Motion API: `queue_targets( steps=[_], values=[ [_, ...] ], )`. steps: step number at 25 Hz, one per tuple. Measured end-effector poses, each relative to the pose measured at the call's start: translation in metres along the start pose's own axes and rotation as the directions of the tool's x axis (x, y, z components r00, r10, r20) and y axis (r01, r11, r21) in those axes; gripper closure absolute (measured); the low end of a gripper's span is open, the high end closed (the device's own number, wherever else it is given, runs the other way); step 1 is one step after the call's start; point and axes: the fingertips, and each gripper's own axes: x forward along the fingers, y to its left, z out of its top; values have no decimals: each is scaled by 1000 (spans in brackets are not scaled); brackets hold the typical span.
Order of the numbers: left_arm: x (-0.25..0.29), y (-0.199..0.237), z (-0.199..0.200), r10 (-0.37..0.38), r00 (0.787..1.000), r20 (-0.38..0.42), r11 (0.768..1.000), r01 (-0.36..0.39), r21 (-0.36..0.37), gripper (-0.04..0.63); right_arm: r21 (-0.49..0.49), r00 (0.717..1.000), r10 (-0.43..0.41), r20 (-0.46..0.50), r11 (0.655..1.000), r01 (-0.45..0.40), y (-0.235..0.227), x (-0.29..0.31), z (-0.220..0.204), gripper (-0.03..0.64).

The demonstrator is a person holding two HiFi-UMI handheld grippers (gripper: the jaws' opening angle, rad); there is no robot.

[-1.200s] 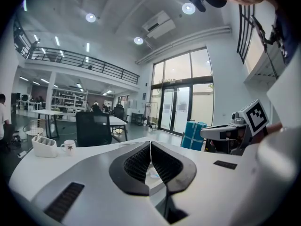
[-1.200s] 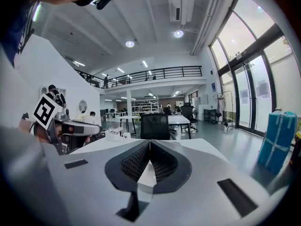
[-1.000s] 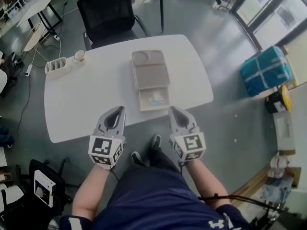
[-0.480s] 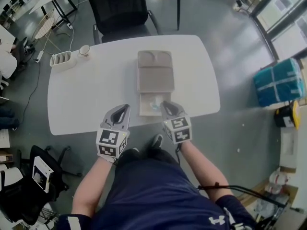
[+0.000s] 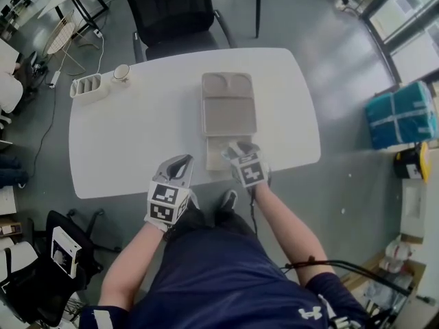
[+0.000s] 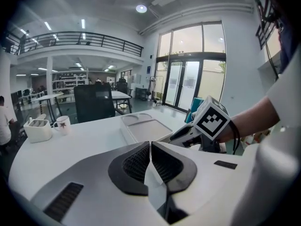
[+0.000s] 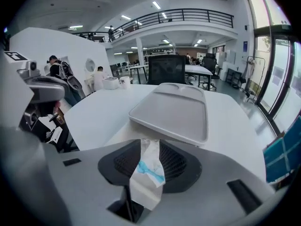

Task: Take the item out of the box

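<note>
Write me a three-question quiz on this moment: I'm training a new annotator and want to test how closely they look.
1. True or false: the left hand-held gripper holds the packet.
2. Which hand-held gripper is over the open box? A) left B) right C) neither
3. Fill in: the mug stands near the table's far ____ corner.

Key
1. False: its jaws are together on nothing.
2. B: the right hand-held gripper hangs over the box, its jaws opening; the packet shows in the gap between them, not pinched.
3. left
</note>
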Motion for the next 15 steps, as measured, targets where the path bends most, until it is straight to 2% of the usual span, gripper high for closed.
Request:
queue_targets(
  steps=[6, 8, 11, 15],
  values=[
    [1, 13, -2, -24, 1000, -9, 1000, 24, -20, 560, 34, 993, -33, -111, 999, 37, -8, 24, -11, 421],
    [0, 19, -4, -19, 1000, -18, 1000, 19, -25, 560, 44, 988, -35, -152, 998, 42, -10, 30, -16, 422],
    [-2, 32, -5, 9, 1000, -28, 999, -10, -36, 560, 48, 980, -39, -193, 998, 49, -14, 35, -20, 478],
    [-5, 44, -2, 26, 1000, -14, 997, -27, -71, 560, 33, 979, -20, -201, 999, 27, -12, 39, -20, 564]
  ],
)
